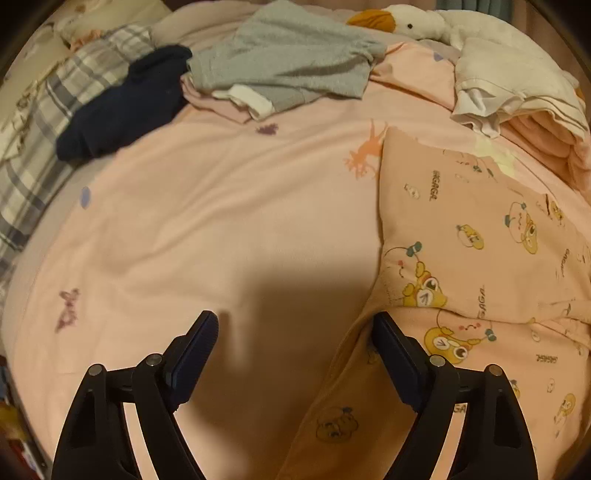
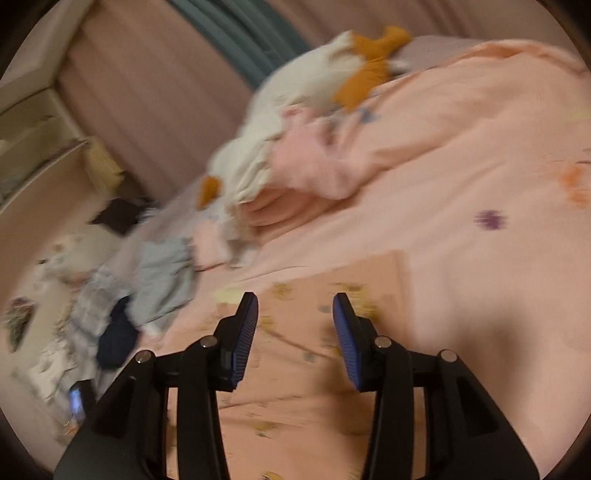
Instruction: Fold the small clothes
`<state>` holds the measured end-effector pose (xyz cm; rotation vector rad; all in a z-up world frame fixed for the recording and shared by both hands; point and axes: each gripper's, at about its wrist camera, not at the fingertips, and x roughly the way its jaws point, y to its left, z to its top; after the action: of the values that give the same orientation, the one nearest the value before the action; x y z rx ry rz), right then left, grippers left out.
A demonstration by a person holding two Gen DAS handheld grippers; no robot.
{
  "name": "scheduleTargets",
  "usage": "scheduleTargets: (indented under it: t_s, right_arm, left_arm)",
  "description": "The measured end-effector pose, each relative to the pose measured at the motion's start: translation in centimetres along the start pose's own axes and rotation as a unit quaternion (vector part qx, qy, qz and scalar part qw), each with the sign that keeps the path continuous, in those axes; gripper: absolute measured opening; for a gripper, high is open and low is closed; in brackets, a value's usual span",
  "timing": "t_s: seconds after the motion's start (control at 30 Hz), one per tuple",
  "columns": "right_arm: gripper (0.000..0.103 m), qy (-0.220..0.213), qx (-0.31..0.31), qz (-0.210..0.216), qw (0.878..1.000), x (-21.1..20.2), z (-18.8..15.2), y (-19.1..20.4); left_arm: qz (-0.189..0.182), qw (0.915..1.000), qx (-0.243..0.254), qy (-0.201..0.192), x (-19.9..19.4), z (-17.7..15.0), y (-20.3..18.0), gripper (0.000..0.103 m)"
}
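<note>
The left tool (image 1: pixel 295 332) is wide open above the pink bed cover (image 1: pixel 221 221), holding nothing. The pink cartoon-print garment (image 1: pixel 480 258) lies folded at the right of the frame. The right tool (image 2: pixel 295 314) is partly open and empty over this garment (image 2: pixel 314 369).

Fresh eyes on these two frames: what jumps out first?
The pink cartoon-print garment, laid flat on the pink bedspread right of the open left gripper, grabs the eye first. Beyond it, an unfolded heap: a grey top and a navy piece at the far left. A white plush goose with an orange beak lies along the far edge.
</note>
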<state>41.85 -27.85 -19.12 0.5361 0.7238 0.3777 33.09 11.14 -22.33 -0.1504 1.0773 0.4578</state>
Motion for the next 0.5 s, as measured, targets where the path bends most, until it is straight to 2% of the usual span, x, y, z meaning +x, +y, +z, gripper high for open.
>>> scheduleTargets:
  t_s: [0.03, 0.07, 0.1, 0.13, 0.17, 0.27, 0.33, 0.37, 0.4, 0.43, 0.47, 0.5]
  right_arm:
    - [0.037, 0.038, -0.006, -0.014, 0.999, 1.9, -0.3, -0.2]
    - [0.029, 0.079, -0.006, -0.060, 0.995, 3.0, -0.9, -0.9]
    - [0.001, 0.132, -0.003, -0.138, 0.982, 4.7, -1.8, -1.6]
    - [0.000, 0.147, 0.003, -0.158, 0.976, 5.2, -2.1, -2.0]
    - [0.000, 0.143, 0.011, -0.144, 0.979, 4.5, -1.9, -2.0]
    - [0.001, 0.206, -0.016, -0.166, 0.964, 3.1, -1.6, -0.9]
    - [0.005, 0.195, 0.010, -0.172, 0.966, 2.3, -1.2, -0.9]
    - [0.014, 0.174, 0.018, -0.167, 0.970, 2.0, -0.7, -0.7]
    - [0.020, 0.134, 0.009, -0.147, 0.980, 1.7, -0.5, 0.1]
    - [0.023, 0.113, -0.002, -0.123, 0.986, 1.4, -0.5, 0.0]
    - [0.026, 0.103, -0.014, -0.080, 0.991, 1.9, -0.9, 0.5]
    - [0.024, 0.124, -0.014, -0.042, 0.991, 3.2, -1.6, 0.6]
  left_arm:
    - [0.005, 0.9999, 0.001, -0.009, -0.4, 0.0, 0.0, 0.086]
    - [0.015, 0.9996, 0.000, -0.023, -1.1, 0.0, 0.1, 0.086]
    - [0.023, 0.9992, -0.004, -0.031, -1.6, 0.1, 0.2, 0.086]
    - [0.028, 0.9988, -0.011, -0.039, -2.1, 0.2, 0.5, 0.086]
    - [0.029, 0.9983, -0.019, -0.046, -2.5, 0.3, 0.8, 0.086]
    - [0.033, 0.9973, -0.036, -0.054, -2.8, 0.5, 1.8, 0.086]
    - [0.031, 0.9972, -0.047, -0.049, -2.0, 0.6, 2.0, 0.086]
    - [0.028, 0.9972, -0.049, -0.048, -1.5, 0.5, 1.9, 0.086]
    - [0.026, 0.9975, -0.048, -0.045, -0.9, 0.5, 1.7, 0.086]
    - [0.024, 0.9985, -0.036, -0.035, 0.4, 0.4, 1.2, 0.086]
    - [0.026, 0.9991, -0.025, -0.020, 1.1, 0.2, 0.7, 0.086]
    - [0.028, 0.9995, -0.013, 0.005, 2.3, 0.0, 0.2, 0.086]
